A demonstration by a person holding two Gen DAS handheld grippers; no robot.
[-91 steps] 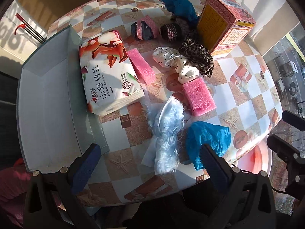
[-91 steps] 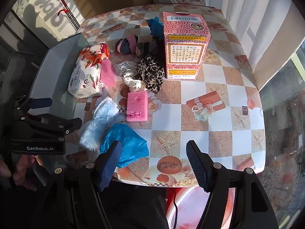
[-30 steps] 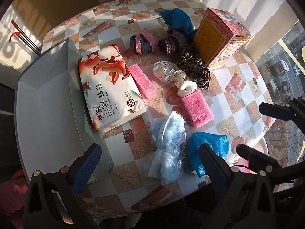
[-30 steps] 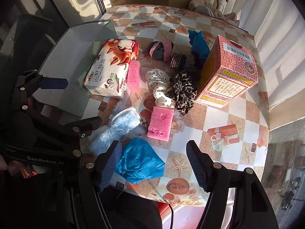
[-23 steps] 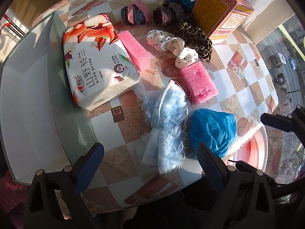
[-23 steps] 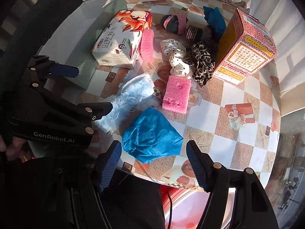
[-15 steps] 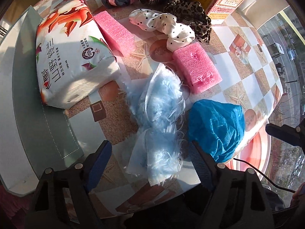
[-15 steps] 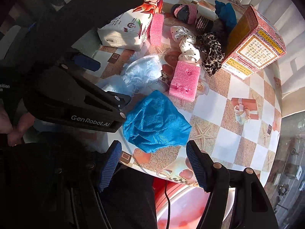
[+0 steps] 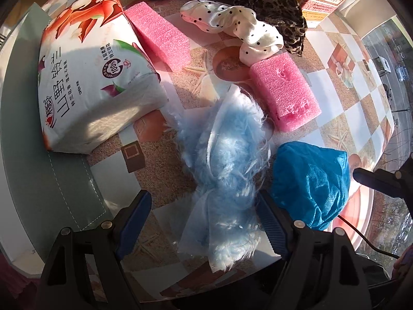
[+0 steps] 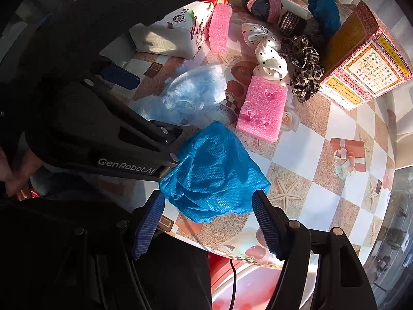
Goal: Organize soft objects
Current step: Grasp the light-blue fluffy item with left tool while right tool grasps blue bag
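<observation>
Sunlit checkered tablecloth point(image 9: 343, 98) is crowded near its front edge, where the fluffy blue piece point(image 9: 227, 165) should be straddled deeply by the spread left gripper point(image 9: 204, 222) before closing, while the released right gripper point(image 10: 209, 222) brackets the blue cloth point(image 10: 211, 170).

A round table with a checkered starfish-print oilcloth point(image 9: 343, 98) stands in hard sunlight (street point(image 9: 392, 77) visible at right).

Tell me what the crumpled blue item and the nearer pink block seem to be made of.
The crumpled blue item looks like thin non-woven fabric: matte, with a dotted embossed texture and soft folds. The nearer pink block looks like open-cell foam: porous, grainy, with small dents.
</observation>
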